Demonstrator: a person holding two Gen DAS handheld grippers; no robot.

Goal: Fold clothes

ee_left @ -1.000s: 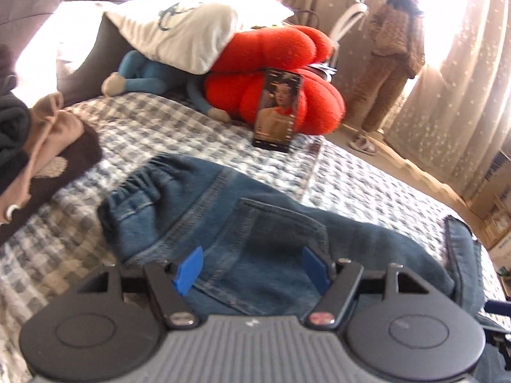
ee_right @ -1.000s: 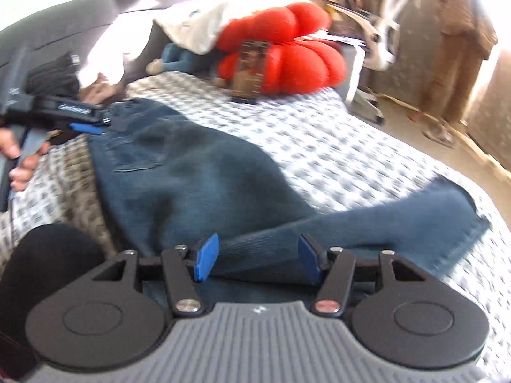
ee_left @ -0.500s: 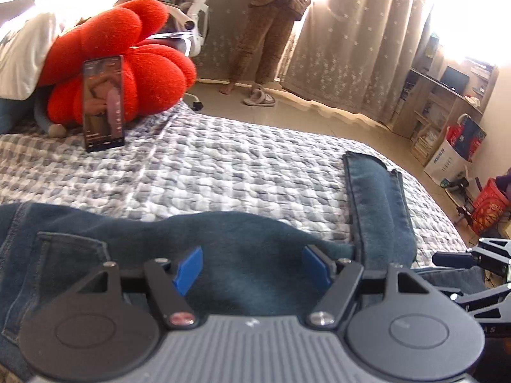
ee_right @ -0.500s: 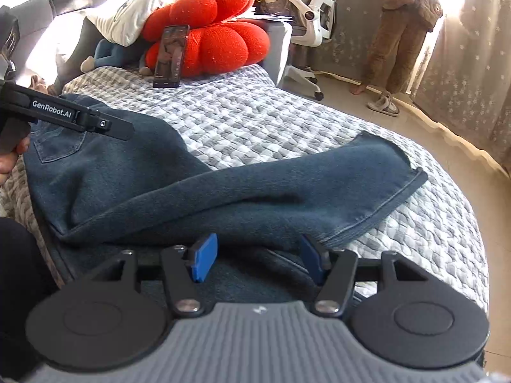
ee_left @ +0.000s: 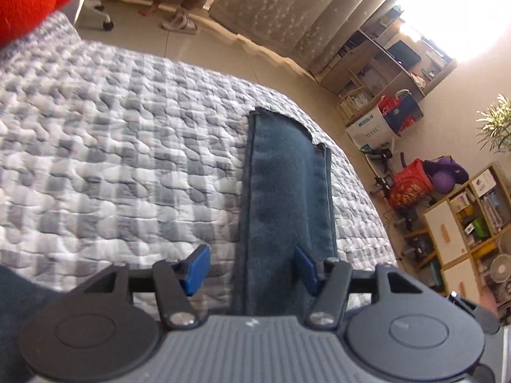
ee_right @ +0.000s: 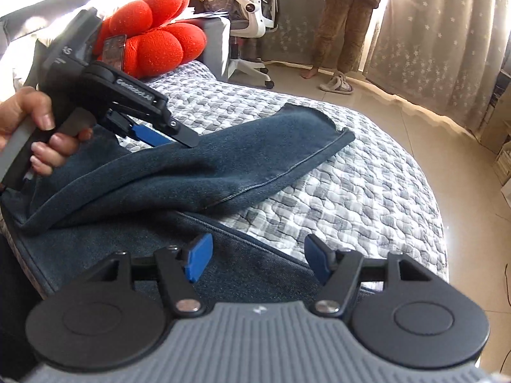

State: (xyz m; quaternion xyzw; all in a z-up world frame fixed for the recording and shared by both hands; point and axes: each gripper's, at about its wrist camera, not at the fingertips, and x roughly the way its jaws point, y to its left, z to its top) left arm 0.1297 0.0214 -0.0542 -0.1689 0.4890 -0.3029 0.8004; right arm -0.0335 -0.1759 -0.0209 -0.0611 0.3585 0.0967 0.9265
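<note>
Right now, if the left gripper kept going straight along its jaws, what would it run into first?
Most likely the jeans leg. The left gripper points down along it, jaws apart and just closing in, with the denim strip running between them toward the hem. Beyond lies the checked quilt. Depth is uncertain.

Dark blue jeans [ee_right: 198,172] lie on a grey-and-white checked quilt [ee_left: 121,146] (red cushion [ee_right: 153,41] behind).
</note>
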